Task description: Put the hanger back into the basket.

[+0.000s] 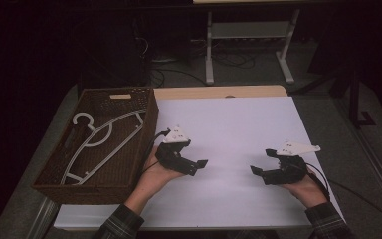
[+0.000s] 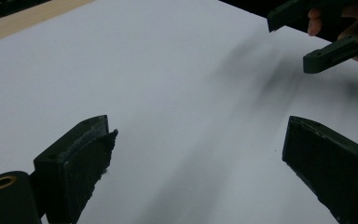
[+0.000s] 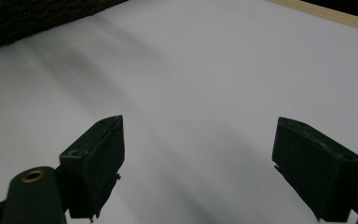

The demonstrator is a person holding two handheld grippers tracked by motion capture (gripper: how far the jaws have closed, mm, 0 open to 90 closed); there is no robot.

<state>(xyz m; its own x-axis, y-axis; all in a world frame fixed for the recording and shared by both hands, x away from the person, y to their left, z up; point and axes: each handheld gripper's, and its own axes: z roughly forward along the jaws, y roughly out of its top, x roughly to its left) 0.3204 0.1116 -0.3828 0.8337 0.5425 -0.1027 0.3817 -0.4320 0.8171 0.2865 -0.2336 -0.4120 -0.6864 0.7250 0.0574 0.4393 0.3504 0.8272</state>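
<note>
Plaid-sleeved forearms come in cut off at the bottom edge of the high view, each hand holding a black two-jaw gripper over the white sheet on the table (image 1: 238,124): left gripper (image 1: 200,165) and right gripper (image 1: 257,171) face each other, both gaping wide with nothing between the jaws. Nearest thing is the white plastic clothes hanger (image 1: 99,142) lying in the brown woven wicker basket (image 1: 82,191) just left of the left hand. Its lower end looks tucked behind the basket's near wall, though it's too dim to say for sure.
</note>
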